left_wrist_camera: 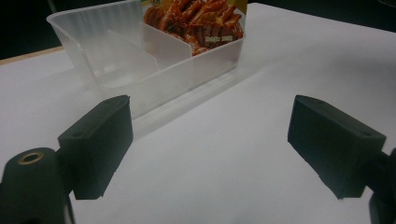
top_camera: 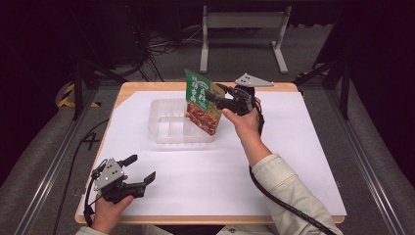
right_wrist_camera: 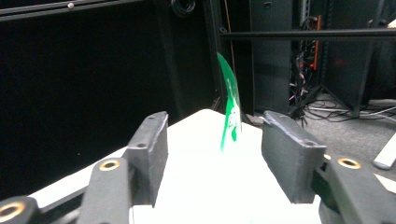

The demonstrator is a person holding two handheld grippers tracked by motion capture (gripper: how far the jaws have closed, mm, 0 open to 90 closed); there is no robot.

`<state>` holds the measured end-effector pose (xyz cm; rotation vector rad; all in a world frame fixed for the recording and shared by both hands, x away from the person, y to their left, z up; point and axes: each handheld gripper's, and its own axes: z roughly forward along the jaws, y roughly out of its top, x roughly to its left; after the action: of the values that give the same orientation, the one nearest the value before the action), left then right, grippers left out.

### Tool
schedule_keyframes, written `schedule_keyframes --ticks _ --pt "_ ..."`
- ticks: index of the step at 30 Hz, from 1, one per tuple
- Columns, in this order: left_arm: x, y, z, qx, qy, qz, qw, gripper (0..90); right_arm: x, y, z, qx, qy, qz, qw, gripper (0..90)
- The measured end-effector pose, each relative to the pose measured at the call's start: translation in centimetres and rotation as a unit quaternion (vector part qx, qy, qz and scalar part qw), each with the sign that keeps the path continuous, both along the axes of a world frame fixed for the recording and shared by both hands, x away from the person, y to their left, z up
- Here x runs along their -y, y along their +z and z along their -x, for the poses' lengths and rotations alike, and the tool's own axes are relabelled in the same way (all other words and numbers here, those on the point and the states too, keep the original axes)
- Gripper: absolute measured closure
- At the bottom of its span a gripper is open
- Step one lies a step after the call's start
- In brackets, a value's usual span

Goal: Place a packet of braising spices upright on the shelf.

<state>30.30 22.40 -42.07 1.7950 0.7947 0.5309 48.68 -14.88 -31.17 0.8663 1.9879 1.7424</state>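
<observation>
A clear plastic box [top_camera: 171,126] sits on a white sheet [top_camera: 293,161] that covers the wooden table [top_camera: 128,87]. The box lies a little toward 11 o'clock from the middle of the sheet. Thin walls split the box into parts.

A snack bag [top_camera: 201,102] stands tilted in the right end of the box. Its top is green and its lower half shows red-brown food. In the left gripper view, the bottom of the bag [left_wrist_camera: 196,23] rests inside the right part of the box [left_wrist_camera: 116,70], and the part beside it has nothing in it.

The right gripper [top_camera: 215,93] is up at the bag's top, toward 12 o'clock on the table, held by the person's right hand [top_camera: 244,120]. In the right gripper view its jaws stand apart, and the green edge of the bag [right_wrist_camera: 229,109] rises between them, touching neither one. So the claw is let go, not pinching.

The left gripper [top_camera: 142,169] sits low near 7 o'clock, well apart from the box, in the person's left hand [top_camera: 110,208]. Its jaws are spread wide with nothing between them.
</observation>
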Motion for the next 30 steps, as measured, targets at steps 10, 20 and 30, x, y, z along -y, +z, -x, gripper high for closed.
schedule_keyframes --ticks 10,20,30 --pt "0.3 0.1 -0.5 0.0 -0.006 0.0 1.0 14.9 2.1 1.0 2.0 0.03 -0.009 0.018 0.9993 38.6" --pt "1.0 0.2 -1.3 0.001 -0.017 0.0 0.9998 14.9 5.3 2.0 5.4 0.046 -0.01 0.031 0.9984 34.8" --pt "1.7 0.2 -1.9 0.0 -0.026 -0.001 0.9997 14.9 9.5 2.3 8.8 0.041 -0.004 0.029 0.9987 32.1"
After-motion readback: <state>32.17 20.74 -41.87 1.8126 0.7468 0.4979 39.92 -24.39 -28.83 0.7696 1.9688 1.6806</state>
